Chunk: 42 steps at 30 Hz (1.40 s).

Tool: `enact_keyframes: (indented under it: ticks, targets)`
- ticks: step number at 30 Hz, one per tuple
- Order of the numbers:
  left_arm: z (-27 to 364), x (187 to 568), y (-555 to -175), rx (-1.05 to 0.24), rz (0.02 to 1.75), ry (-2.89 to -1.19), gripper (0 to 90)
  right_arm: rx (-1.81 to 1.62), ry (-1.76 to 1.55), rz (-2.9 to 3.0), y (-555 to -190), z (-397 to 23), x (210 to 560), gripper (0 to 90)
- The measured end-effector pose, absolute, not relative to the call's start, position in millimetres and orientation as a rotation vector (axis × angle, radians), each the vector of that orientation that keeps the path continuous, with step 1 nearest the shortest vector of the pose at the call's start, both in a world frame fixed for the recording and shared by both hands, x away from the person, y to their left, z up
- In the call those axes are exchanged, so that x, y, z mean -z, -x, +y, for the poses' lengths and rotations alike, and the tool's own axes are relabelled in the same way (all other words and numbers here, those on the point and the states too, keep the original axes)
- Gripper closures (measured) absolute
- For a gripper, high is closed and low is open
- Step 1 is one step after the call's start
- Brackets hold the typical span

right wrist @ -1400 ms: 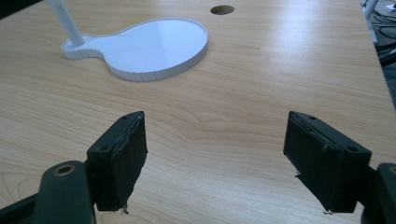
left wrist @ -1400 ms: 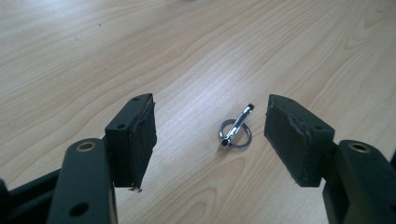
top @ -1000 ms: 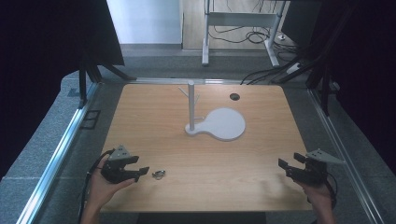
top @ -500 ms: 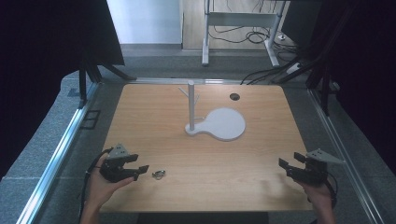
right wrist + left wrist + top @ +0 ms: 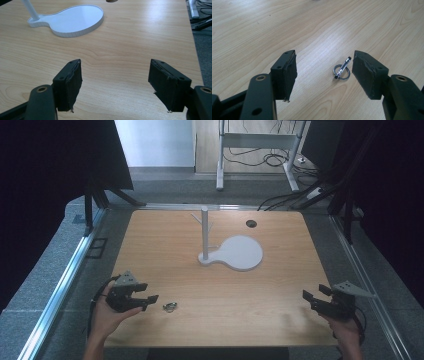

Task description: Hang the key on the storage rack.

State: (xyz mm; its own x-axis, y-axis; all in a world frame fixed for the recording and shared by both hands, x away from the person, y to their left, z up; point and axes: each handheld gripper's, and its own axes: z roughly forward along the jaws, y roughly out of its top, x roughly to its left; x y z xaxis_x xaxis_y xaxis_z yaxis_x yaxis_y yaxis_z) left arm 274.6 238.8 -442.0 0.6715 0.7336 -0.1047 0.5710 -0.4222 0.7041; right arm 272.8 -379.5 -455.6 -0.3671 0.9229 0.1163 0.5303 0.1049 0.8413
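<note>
— Left gripper view: where does the small metal clip [image 5: 342, 71] lie?
— On the worktop [image 5: 317, 32], just ahead between the spread jaws of the left gripper [image 5: 324, 75], nearer its right jaw, long axis pointing away. The right gripper [image 5: 320, 301], also released, sits well apart.

table [image 5: 280, 285] – light wood grain | stand [image 5: 235, 251] – white | keyring [image 5: 342, 71] – silver metal | left gripper [image 5: 324, 72], right gripper [image 5: 115, 80] – black

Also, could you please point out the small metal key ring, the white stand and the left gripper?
key ring [image 5: 342, 71], left gripper view, on its ring.
white stand [image 5: 242, 253], high view, on its round base.
left gripper [image 5: 143, 299], high view, between its jaw tips.
</note>
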Motion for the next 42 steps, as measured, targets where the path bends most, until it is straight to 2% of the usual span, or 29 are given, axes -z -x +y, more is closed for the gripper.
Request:
enact_keyframes:
  ticks: [13,18,29,42]
  targets:
    - [233.7,411.1,-273.5,-0.284,0.911,-2.216,38.9,-1.17,-1.395,1.95,-269.9,-378.2,448.5,27.8]
    - [230.2,402.6,-276.9,-0.276,0.88,-2.294,39.8,-1.173,-1.389,1.955,-271.3,-374.3,447.1,27.8]
    - [204.9,399.4,-290.7,-0.231,0.816,-2.452,40.1,-1.162,-1.408,1.976,-273.9,-374.8,452.6,27.9]
    - [186.3,398.7,-299.0,-0.168,0.809,-2.548,42.3,-1.162,-1.405,1.999,-277.0,-369.1,456.4,27.9]
